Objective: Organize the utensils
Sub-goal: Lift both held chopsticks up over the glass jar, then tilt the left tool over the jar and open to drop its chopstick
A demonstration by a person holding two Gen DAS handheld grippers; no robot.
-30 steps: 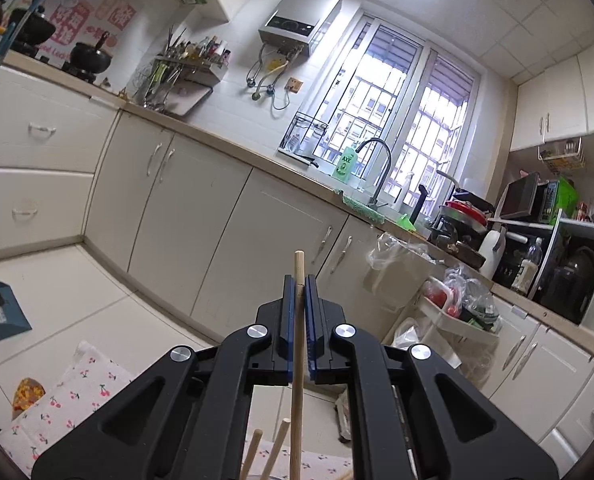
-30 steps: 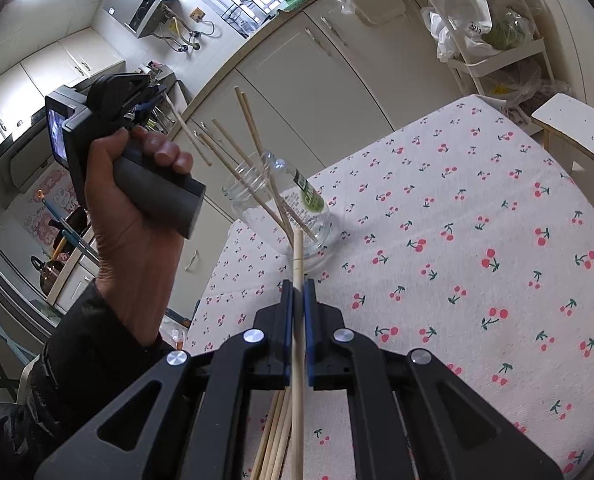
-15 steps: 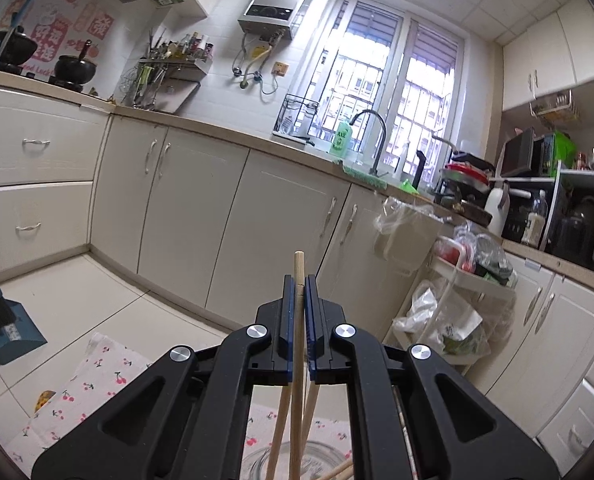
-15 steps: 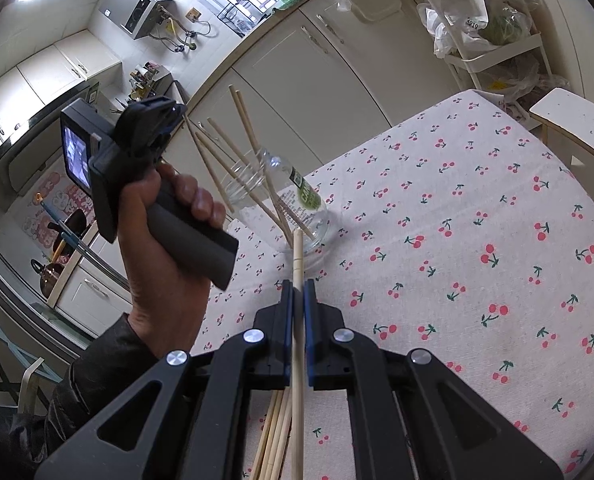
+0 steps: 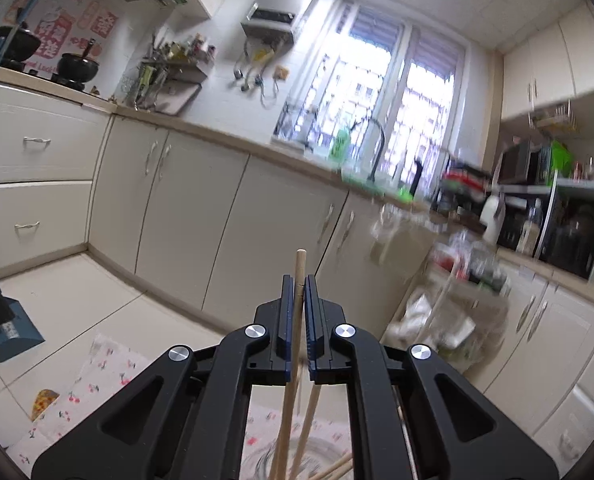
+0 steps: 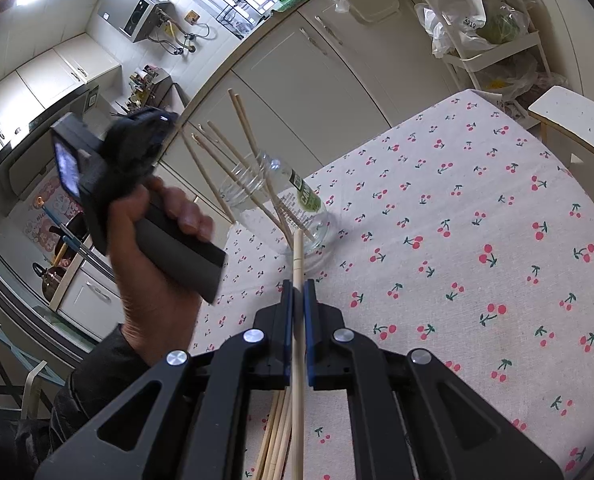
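Observation:
A clear glass jar (image 6: 297, 216) with a green label stands on the cherry-print tablecloth (image 6: 477, 208), with several wooden chopsticks (image 6: 243, 132) leaning out of it. My left gripper (image 6: 165, 120), held in a hand left of the jar, is shut on one chopstick (image 5: 299, 280). That stick's lower end runs down toward the jar's rim (image 5: 329, 446). My right gripper (image 6: 297, 288) hovers just in front of the jar, shut on another chopstick (image 6: 298, 256) that points at the jar's base. A bundle of loose chopsticks (image 6: 277, 432) lies on the cloth under it.
A white stool (image 6: 577, 120) stands at the table's far right corner. Beyond the table are cream kitchen cabinets (image 5: 185, 208), a counter with a sink (image 5: 373, 176), and a shelf rack with plastic bags (image 6: 481, 36). A blue dustpan (image 5: 9, 332) lies on the floor.
The hand with my left gripper has drifted down and right toward the jar and tilted slightly, and the jar's rim has come into its view. My right gripper has kept still.

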